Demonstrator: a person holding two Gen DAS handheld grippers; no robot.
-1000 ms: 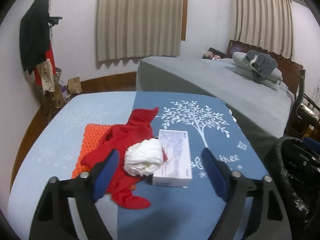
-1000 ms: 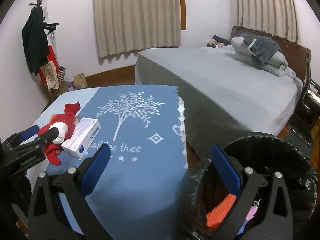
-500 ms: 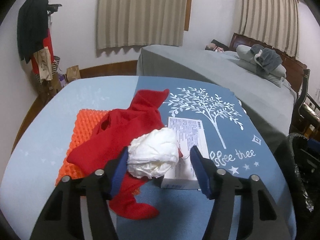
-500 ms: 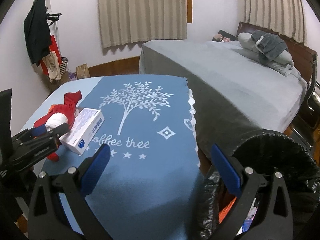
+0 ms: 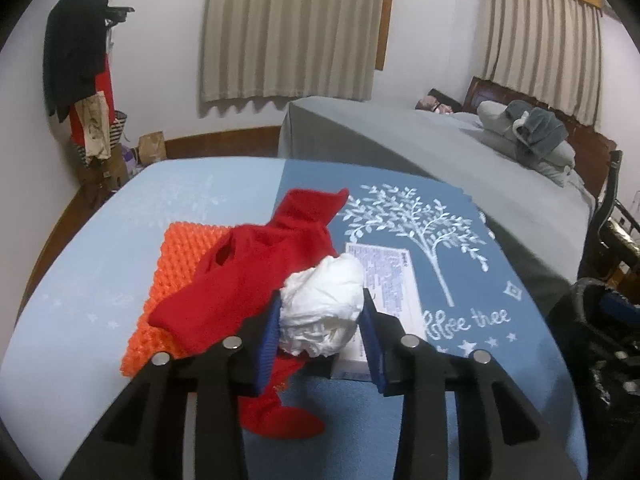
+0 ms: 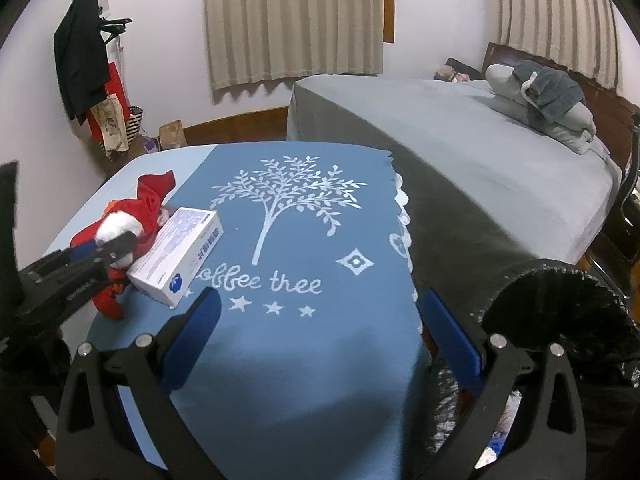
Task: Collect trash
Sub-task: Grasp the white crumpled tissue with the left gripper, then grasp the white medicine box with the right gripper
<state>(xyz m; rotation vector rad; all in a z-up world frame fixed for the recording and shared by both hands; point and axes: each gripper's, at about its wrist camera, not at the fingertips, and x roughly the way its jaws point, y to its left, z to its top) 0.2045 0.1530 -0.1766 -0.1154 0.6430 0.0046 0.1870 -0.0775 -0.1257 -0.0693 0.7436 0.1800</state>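
The left gripper (image 5: 320, 320) is closing on the crumpled white tissue (image 5: 322, 310), its blue pads touching both sides. The tissue lies on a red cloth (image 5: 256, 280) beside a white box (image 5: 394, 280). The right gripper (image 6: 316, 344) hangs wide apart, empty, over the blue tablecloth (image 6: 304, 380). The black trash bag (image 6: 560, 320) is cut off at the frame's right edge, its contents hard to make out.

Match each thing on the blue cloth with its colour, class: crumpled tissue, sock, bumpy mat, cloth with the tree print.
Things:
1. crumpled tissue
2. sock
3. bumpy mat
4. tree-print cloth

Colours:
a. orange
b. blue
c. white
d. red

Pairs: 1-c, 2-d, 3-a, 4-b.
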